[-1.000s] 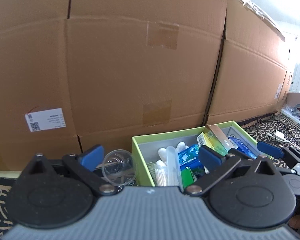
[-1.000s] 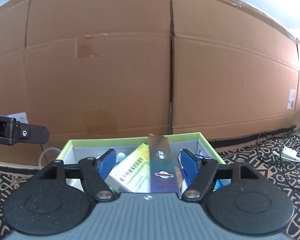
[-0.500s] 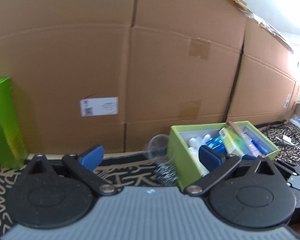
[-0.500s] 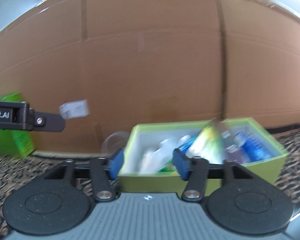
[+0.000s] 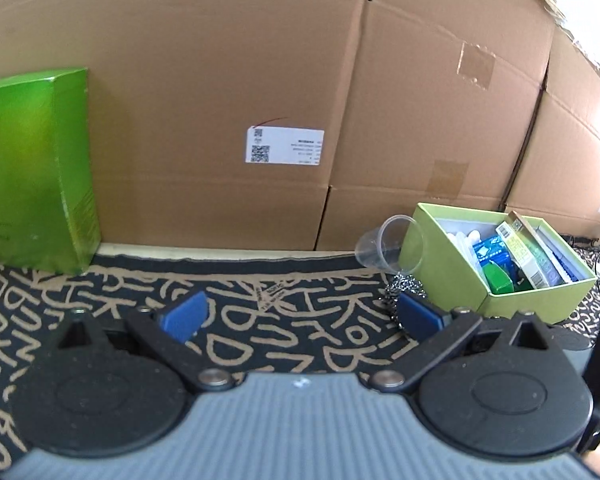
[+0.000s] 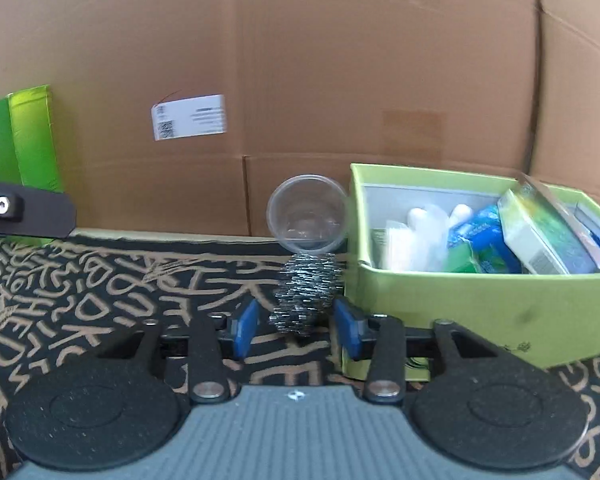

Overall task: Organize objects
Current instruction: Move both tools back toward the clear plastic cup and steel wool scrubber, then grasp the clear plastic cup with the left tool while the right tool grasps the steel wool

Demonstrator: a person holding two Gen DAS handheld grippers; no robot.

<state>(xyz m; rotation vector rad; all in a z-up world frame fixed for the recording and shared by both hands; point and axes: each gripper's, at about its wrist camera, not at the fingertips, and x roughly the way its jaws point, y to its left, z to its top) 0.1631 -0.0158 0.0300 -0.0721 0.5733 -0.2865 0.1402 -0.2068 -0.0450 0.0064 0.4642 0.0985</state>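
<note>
Big brown cardboard boxes (image 5: 260,80) stand stacked like a wall at the back. One has a white sticker (image 5: 285,146) with small black print. The floor has a black rug (image 5: 292,308) with tan squiggly letters. Bright light comes from the top right.

The open box (image 6: 460,304) sits on the patterned mat (image 6: 120,280), in front of the cardboard cartons (image 6: 300,80). A cup (image 6: 306,218) lies tipped against the box's left wall, with a scouring ball (image 6: 306,294) just before it. An upright carton (image 5: 32,168) stands far left.
</note>
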